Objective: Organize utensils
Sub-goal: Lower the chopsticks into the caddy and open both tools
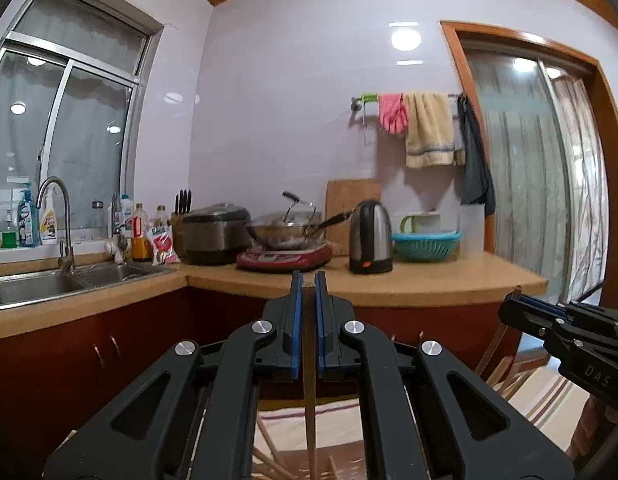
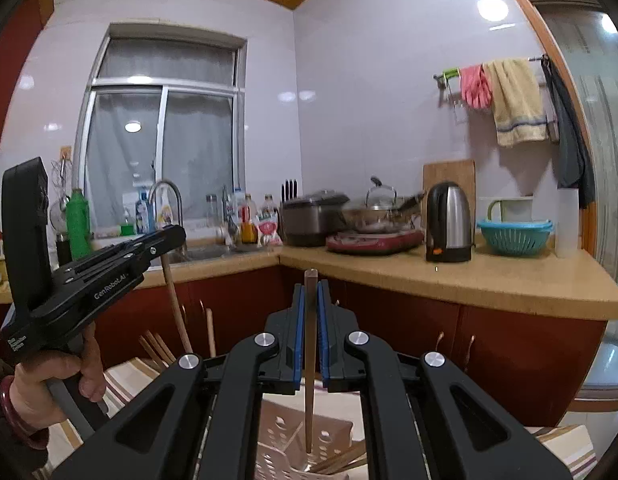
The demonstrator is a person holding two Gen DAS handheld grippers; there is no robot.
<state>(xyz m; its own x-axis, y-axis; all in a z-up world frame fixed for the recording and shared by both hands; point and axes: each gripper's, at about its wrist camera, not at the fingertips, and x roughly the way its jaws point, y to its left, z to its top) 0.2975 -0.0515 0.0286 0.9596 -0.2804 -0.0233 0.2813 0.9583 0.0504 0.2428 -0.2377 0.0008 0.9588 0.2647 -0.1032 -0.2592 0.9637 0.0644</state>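
Observation:
My left gripper [image 1: 308, 280] is shut on a wooden chopstick [image 1: 309, 400] that hangs straight down between the blue pads. My right gripper [image 2: 311, 286] is shut on another wooden chopstick [image 2: 309, 396] whose lower tip hangs over a white perforated utensil basket [image 2: 309, 440]. Several chopsticks [image 2: 345, 462] lie in and beside that basket. In the right wrist view the left gripper [image 2: 171, 236] shows at left, held by a hand, with its chopstick [image 2: 177, 304] hanging below. In the left wrist view the right gripper [image 1: 515, 300] shows at the right edge.
A striped cloth [image 1: 341, 420] lies under the basket. More chopsticks [image 2: 157, 348] stand at left. Behind is a kitchen counter [image 1: 409, 284] with a kettle [image 1: 371, 236], wok [image 1: 287, 228], rice cooker [image 1: 213, 234], teal colander [image 1: 427, 244] and a sink [image 1: 49, 284].

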